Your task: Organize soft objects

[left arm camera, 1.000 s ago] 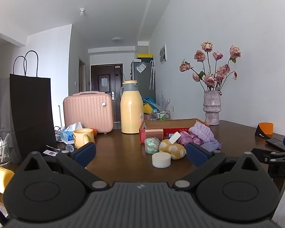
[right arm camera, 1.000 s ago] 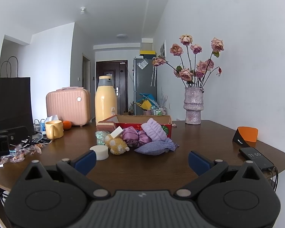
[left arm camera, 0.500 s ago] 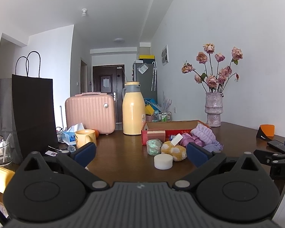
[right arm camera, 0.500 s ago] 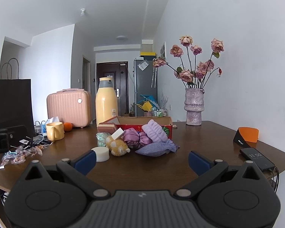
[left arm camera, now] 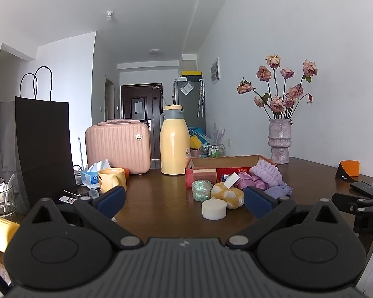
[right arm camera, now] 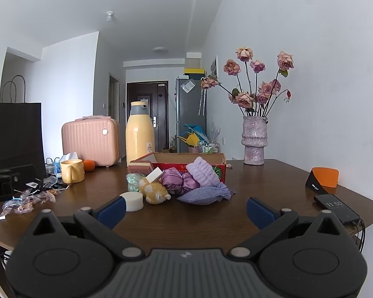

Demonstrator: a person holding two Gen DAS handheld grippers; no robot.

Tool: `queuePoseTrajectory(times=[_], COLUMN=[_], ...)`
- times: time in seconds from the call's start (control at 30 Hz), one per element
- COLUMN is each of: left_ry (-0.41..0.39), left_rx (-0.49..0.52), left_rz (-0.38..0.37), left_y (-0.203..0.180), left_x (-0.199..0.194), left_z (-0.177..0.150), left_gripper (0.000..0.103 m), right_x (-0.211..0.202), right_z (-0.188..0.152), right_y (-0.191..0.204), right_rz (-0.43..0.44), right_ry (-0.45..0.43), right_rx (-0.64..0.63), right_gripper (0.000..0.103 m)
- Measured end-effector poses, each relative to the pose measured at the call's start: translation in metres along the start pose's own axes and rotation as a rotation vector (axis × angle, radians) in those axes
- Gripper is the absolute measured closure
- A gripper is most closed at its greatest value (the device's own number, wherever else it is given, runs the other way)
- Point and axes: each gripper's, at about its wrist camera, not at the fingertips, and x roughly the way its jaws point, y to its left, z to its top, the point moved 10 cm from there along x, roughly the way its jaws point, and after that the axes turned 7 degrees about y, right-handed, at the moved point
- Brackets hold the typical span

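Observation:
A pile of soft things lies in front of a red cardboard box (left arm camera: 226,167) (right arm camera: 218,160): a white round sponge (left arm camera: 214,209) (right arm camera: 134,201), a yellow spotted plush (left arm camera: 226,194) (right arm camera: 154,190), a green mesh ball (left arm camera: 201,189), purple satin scrunchies (right arm camera: 174,180), a lilac headband (right arm camera: 202,175) and a blue-purple cloth pouch (right arm camera: 202,196). My left gripper (left arm camera: 185,200) is open and empty, short of the sponge. My right gripper (right arm camera: 185,209) is open and empty, short of the pouch.
A yellow flask (left arm camera: 174,141), pink case (left arm camera: 118,146), yellow mug (left arm camera: 112,180), tissue pack (left arm camera: 93,173) and black paper bag (left arm camera: 44,146) stand at the left. A vase of roses (right arm camera: 254,139), an orange-black stand (right arm camera: 323,177) and a phone (right arm camera: 337,208) are at the right.
Both views have shifted slightly; the grippers have risen a little. Both stay open and nothing on the table has moved.

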Motion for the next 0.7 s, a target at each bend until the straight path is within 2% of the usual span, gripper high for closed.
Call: queuePoseTrajectory(times=[0.7], left_ry=[0.008], left_rx=[0.008], left_rz=[-0.01], left_y=[-0.0008], left_x=[0.0042], left_z=[-0.0011], left_gripper=[0.0], right_x=[-0.0018], right_z=[0.0002], right_y=[-0.0021], right_rz=[-0.006], right_ry=[-0.013], right_rx=[-0.002], right_gripper=[0.0])
